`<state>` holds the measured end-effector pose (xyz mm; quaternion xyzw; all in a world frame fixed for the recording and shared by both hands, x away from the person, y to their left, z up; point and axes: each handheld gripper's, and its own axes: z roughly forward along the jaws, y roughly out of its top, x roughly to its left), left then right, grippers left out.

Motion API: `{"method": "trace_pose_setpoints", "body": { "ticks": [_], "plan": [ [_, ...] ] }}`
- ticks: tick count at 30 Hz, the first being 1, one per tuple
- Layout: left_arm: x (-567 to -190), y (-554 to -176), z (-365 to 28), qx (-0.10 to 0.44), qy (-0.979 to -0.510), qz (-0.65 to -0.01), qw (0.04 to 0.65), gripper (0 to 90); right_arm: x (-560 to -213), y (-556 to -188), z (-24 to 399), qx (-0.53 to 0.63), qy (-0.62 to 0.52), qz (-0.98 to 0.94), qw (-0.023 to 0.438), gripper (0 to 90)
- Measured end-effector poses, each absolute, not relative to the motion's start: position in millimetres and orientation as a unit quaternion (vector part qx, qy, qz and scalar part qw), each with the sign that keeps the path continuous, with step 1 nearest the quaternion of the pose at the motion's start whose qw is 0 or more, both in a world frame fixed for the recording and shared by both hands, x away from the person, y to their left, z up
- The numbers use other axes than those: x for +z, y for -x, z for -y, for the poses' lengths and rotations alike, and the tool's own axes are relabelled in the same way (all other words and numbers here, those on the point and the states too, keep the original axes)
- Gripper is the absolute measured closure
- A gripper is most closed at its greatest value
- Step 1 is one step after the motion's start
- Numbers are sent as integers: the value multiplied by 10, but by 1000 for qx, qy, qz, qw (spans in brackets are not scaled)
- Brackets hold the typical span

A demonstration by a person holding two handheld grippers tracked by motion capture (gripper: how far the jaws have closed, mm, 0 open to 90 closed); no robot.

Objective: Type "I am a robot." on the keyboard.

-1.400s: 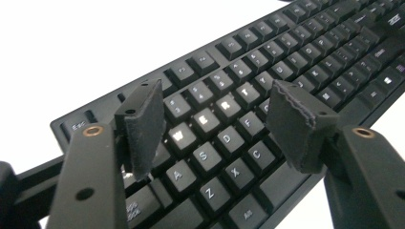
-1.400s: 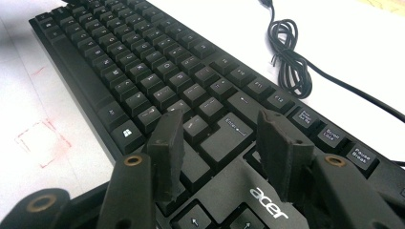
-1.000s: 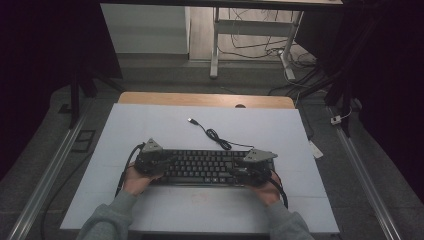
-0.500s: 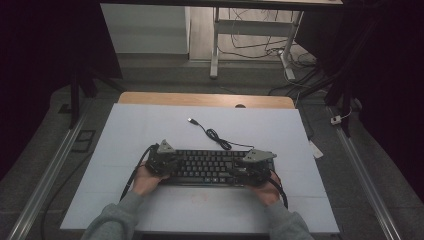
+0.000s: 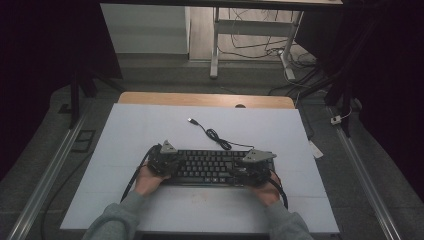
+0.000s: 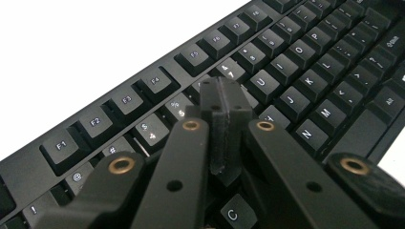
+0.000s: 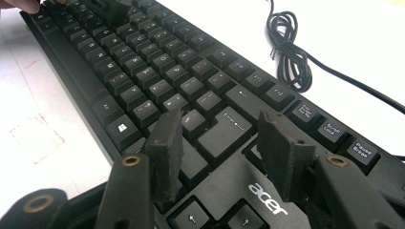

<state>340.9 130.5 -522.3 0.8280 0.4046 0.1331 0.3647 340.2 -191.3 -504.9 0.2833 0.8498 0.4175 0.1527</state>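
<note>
- My left claw (image 6: 224, 102) is pressed together, nothing between its jaws, tips poised over the keyboard (image 5: 215, 167) near its left end.
- My right claw (image 7: 219, 143) stands spread above the Enter key (image 7: 224, 129) at the right end.
- The keyboard lies near me on the white table (image 5: 150, 125); I judge the pressing is barely begun.

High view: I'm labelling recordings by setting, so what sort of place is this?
Probably a lab or workshop recording bay: a white-covered table with rails alongside, loose cables on the floor beyond, and dark surroundings.
</note>
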Motion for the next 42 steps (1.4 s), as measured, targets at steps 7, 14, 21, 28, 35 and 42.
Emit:
{"method": "trace_pose_setpoints", "body": {
  "ticks": [7,14,21,28,35,42],
  "plan": [
    [-5252,-3422,-1300,128,-829,-407,362,890,-5053,-3403,1910,416,-282,-851,152,514],
    [-5186,-3393,-1334,137,-821,-406,377,889,-5048,-3402,1913,418,-283,-850,153,513],
    [-5077,-3337,-1471,138,-802,-420,402,706,-5045,-3405,1923,419,-285,-849,152,512],
    [-4995,-3246,-1628,140,-800,-435,389,409,-5054,-3415,1924,417,-285,-849,152,510],
    [-5007,-3150,-1770,130,-798,-441,389,339,-5053,-3420,1927,419,-284,-849,154,509],
    [-5037,-3092,-1839,126,-801,-443,383,317,-5043,-3430,1949,417,-286,-848,158,507]
  ]
}}
